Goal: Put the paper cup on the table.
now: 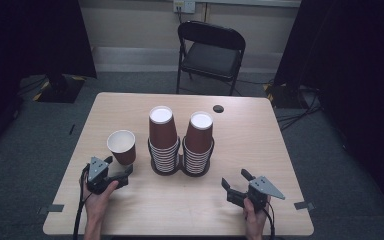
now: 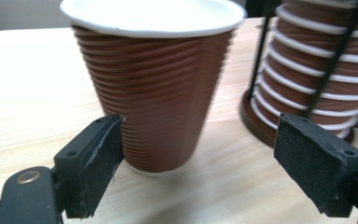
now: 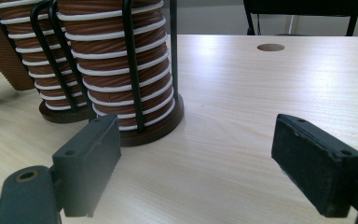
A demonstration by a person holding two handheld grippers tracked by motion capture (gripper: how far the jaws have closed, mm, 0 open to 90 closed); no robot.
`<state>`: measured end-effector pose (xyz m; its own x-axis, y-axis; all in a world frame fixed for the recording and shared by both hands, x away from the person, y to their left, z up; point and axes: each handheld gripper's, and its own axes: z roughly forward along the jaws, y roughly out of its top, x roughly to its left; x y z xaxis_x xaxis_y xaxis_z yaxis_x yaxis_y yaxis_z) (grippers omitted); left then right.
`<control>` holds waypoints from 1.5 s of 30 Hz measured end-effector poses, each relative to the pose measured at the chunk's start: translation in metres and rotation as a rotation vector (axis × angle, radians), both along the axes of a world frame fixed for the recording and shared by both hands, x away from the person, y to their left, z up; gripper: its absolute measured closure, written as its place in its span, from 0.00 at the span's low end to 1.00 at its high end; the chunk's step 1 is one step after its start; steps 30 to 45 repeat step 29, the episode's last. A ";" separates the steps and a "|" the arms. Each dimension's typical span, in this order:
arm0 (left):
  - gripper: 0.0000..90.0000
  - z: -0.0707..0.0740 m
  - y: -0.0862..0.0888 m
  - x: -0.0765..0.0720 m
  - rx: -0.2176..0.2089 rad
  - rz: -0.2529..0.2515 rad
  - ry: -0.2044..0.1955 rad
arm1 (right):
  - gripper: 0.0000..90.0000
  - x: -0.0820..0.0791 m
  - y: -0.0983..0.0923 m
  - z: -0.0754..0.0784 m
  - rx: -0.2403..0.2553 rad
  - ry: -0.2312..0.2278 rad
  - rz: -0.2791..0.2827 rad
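High view: single brown ribbed paper cup upright on bench, left of two racked cup stacks. Left tongs spread, cup between them, unpinched. Right tongs spread, idle. Cup apparently set down; stacks remain.

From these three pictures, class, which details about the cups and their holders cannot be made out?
- Single paper cup: left gripper view blurs its base, so standing or lifted is unclear.
- Left cup stack: top cut off by the right gripper view's edge.
- Cup count in the right stack: rims too small in the high view.
- Holder bases: partly hidden behind the stacks.
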<state>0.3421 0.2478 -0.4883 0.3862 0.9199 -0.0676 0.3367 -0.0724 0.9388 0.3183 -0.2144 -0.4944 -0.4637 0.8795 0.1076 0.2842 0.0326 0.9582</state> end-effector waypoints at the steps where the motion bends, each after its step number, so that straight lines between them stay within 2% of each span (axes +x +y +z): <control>1: 0.17 0.001 -0.001 -0.003 -0.010 -0.011 -0.005 | 0.17 0.000 0.000 0.000 0.001 -0.001 0.000; 3: 0.17 0.005 -0.004 -0.013 -0.013 -0.008 -0.045 | 0.17 0.000 0.000 0.000 0.000 -0.004 -0.001; 7: 0.17 0.012 -0.011 -0.026 -0.018 -0.047 -0.071 | 0.17 -0.001 0.000 0.000 -0.003 -0.010 -0.003; 13: 0.17 0.009 -0.026 -0.036 -0.064 -0.164 -0.056 | 0.17 -0.001 0.000 0.000 -0.001 -0.014 -0.002; 20: 0.17 0.001 -0.046 -0.053 -0.082 -0.221 -0.060 | 0.17 -0.001 0.001 0.000 -0.004 -0.014 0.001; 24: 0.17 -0.008 -0.054 -0.055 -0.060 -0.222 -0.054 | 0.17 -0.001 0.001 0.000 -0.012 -0.009 0.001; 26: 0.17 -0.008 -0.057 -0.058 -0.051 -0.221 -0.079 | 0.17 -0.001 0.002 0.000 -0.015 -0.006 -0.005; 29: 0.17 -0.008 -0.056 -0.059 -0.063 -0.203 -0.083 | 0.16 0.001 0.003 0.000 -0.026 0.016 -0.023; 45: 0.17 -0.008 -0.056 -0.059 -0.063 -0.203 -0.083 | 0.16 0.001 0.003 0.000 -0.026 0.016 -0.023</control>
